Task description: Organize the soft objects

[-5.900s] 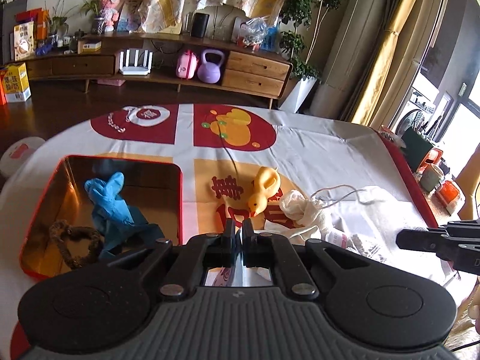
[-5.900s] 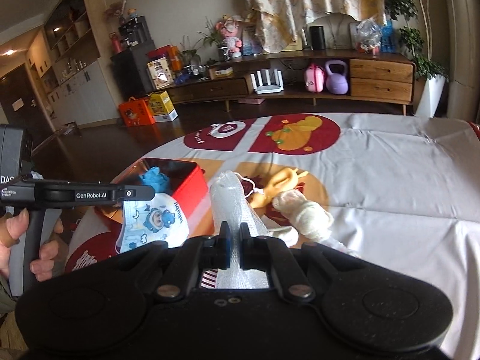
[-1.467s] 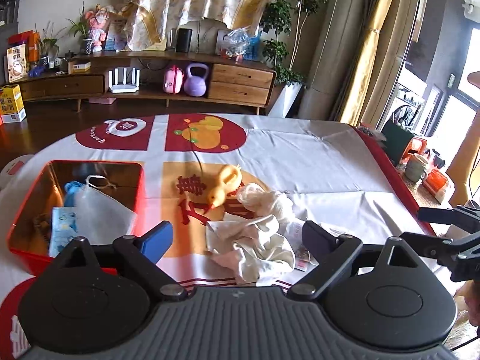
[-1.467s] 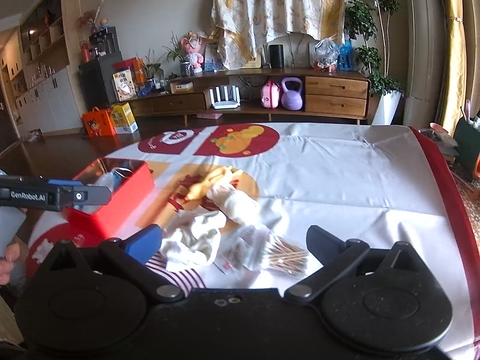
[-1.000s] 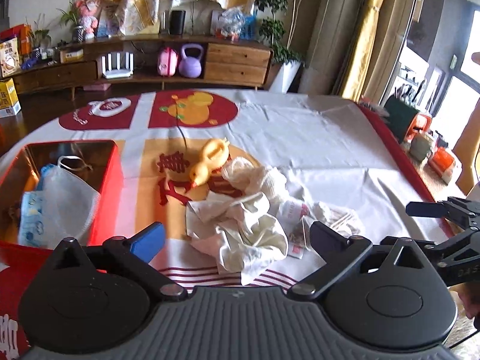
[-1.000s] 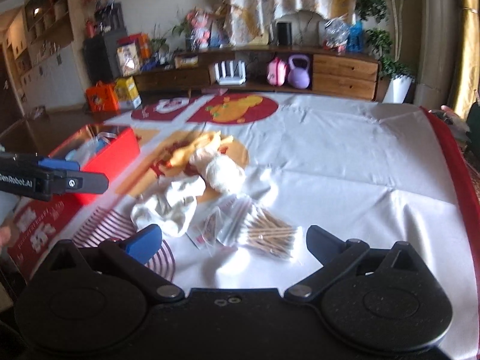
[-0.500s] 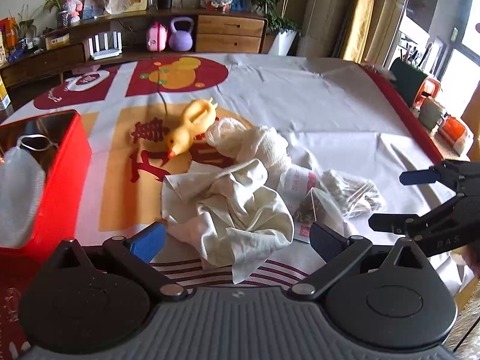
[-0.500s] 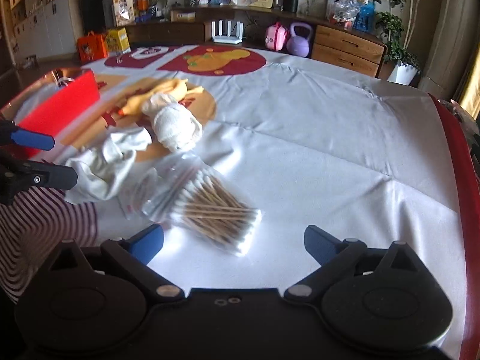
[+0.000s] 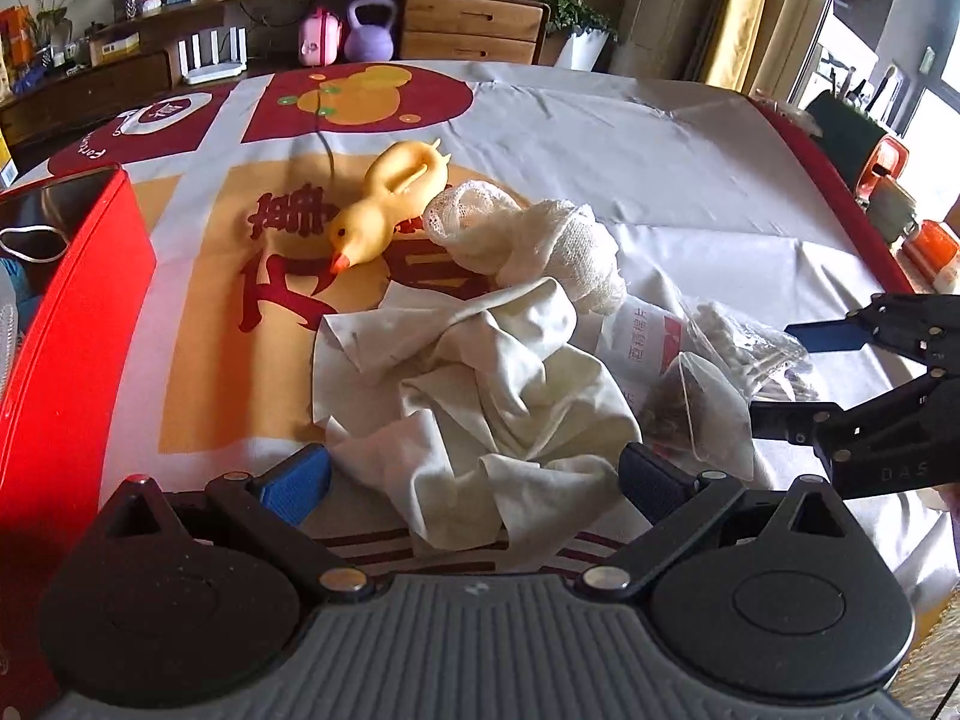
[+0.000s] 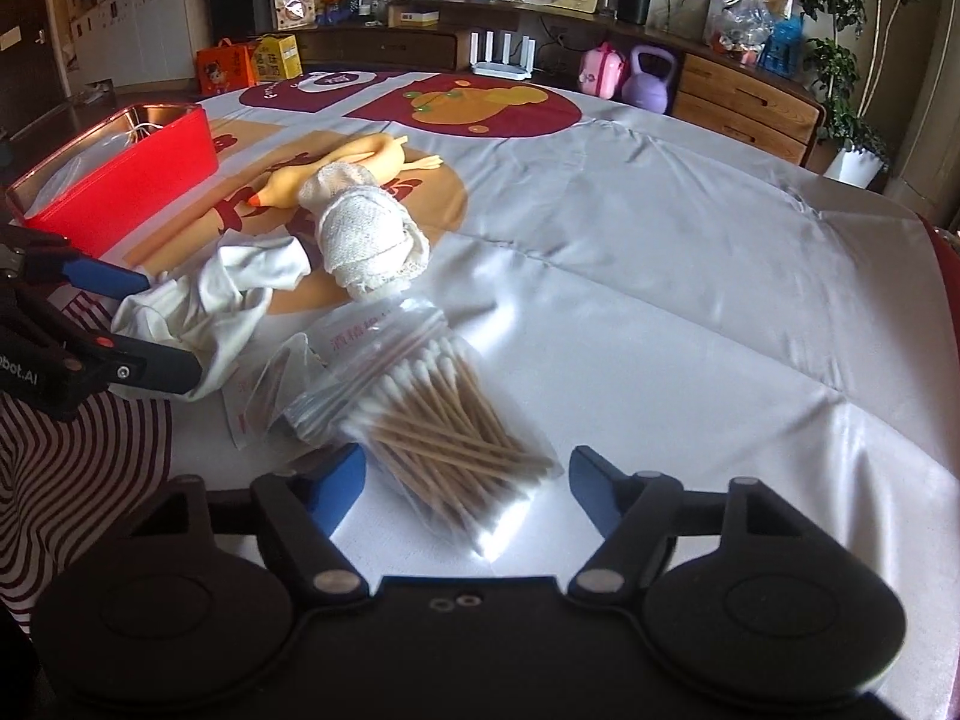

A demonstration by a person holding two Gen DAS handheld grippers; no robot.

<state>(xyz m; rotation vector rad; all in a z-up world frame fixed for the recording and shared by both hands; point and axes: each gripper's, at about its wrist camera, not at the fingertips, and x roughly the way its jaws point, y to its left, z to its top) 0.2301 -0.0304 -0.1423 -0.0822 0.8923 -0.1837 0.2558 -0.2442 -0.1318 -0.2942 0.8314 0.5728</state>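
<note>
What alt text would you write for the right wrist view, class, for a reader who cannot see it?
The right gripper, jaws open and just closing, straddles a clear bag of cotton swabs on a white tablecloth. Beyond lie a gauze roll, a crumpled white cloth and a yellow rubber duck beside a red tin; the left gripper enters at left.

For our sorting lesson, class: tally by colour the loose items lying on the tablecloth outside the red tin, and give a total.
Yellow: 1, the rubber duck
White or cream: 2, the gauze roll and the crumpled cloth
Clear plastic: 3, the cotton swab bag, the printed packet and the small brown-filled pouch
Total: 6
</note>
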